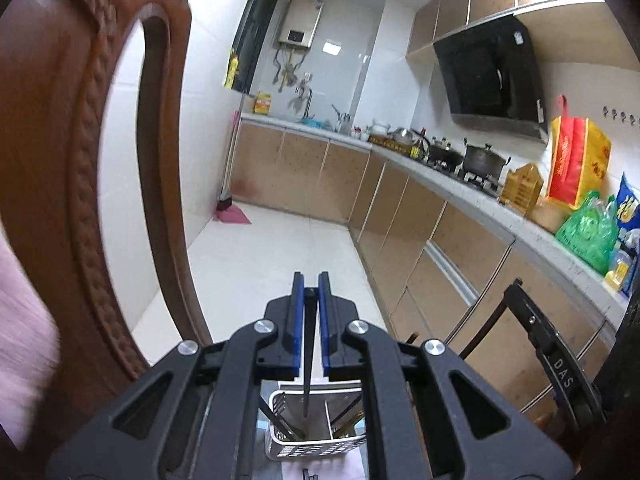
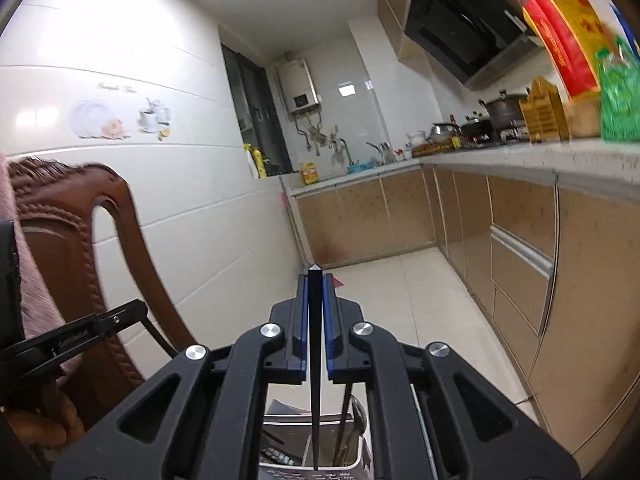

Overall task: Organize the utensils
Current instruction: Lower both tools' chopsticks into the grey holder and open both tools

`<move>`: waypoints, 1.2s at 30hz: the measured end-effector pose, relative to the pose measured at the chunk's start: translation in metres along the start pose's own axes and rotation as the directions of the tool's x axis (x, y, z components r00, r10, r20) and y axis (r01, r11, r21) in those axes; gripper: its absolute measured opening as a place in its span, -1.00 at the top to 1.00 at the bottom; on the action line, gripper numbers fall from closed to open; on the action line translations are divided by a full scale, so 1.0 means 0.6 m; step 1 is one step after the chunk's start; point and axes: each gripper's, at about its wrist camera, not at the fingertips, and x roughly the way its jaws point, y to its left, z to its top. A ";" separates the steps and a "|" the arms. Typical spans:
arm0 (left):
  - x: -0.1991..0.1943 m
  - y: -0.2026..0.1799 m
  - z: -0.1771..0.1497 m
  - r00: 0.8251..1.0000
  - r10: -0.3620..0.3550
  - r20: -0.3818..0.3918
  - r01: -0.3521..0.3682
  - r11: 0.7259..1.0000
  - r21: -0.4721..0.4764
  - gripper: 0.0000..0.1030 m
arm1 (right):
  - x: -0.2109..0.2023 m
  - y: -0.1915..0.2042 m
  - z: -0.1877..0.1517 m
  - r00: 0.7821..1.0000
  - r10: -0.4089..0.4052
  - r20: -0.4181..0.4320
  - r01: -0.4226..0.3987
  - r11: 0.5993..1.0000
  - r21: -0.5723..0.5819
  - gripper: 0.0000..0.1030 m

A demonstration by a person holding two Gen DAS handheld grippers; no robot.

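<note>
My left gripper (image 1: 311, 284) is shut on a black chopstick (image 1: 307, 360) that hangs point down over a white perforated utensil caddy (image 1: 316, 446). The caddy holds several utensils with dark and golden handles. My right gripper (image 2: 316, 280) is shut on a second black chopstick (image 2: 315, 380), also point down, with its tip above the same caddy (image 2: 320, 474). Dark utensils (image 2: 344, 428) stand in the caddy to the right of that chopstick.
A carved brown wooden chair (image 1: 72, 184) stands close on the left, also in the right wrist view (image 2: 80, 248). Kitchen cabinets and a counter (image 1: 472, 200) with pots and bags run along the right. The other gripper's frame (image 1: 556, 356) shows at the right.
</note>
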 end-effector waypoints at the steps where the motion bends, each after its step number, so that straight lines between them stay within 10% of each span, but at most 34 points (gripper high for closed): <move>1: 0.012 0.003 -0.010 1.000 0.002 -0.006 -0.002 1.000 -0.003 0.86 | 0.006 -0.001 -0.015 1.000 -0.004 -0.005 0.004 1.000 0.000 0.86; 9: 0.102 0.020 -0.098 0.996 0.004 -0.090 -0.006 1.000 -0.031 0.86 | 0.062 -0.032 -0.100 0.998 0.012 -0.060 -0.008 0.999 0.053 0.86; 23: 0.121 0.022 -0.125 0.989 -0.001 -0.146 -0.002 1.000 -0.021 0.81 | -0.010 -0.002 0.012 0.994 0.088 0.063 -0.091 0.995 0.046 0.86; 25: 0.119 0.023 -0.131 0.988 0.017 -0.152 -0.020 1.000 -0.017 -0.07 | 0.000 -0.003 -0.004 0.995 0.069 0.067 -0.070 0.997 0.024 0.86; 27: 0.102 0.029 -0.137 0.991 0.046 -0.123 -0.048 0.999 -0.017 -0.53 | 0.014 -0.011 -0.028 0.997 0.051 0.062 -0.052 0.998 0.023 0.86; 36: -0.068 0.039 -0.204 0.999 0.016 -0.039 -0.016 1.000 -0.017 -0.82 | 0.067 -0.048 -0.127 1.000 -0.012 0.017 0.010 0.996 0.090 0.86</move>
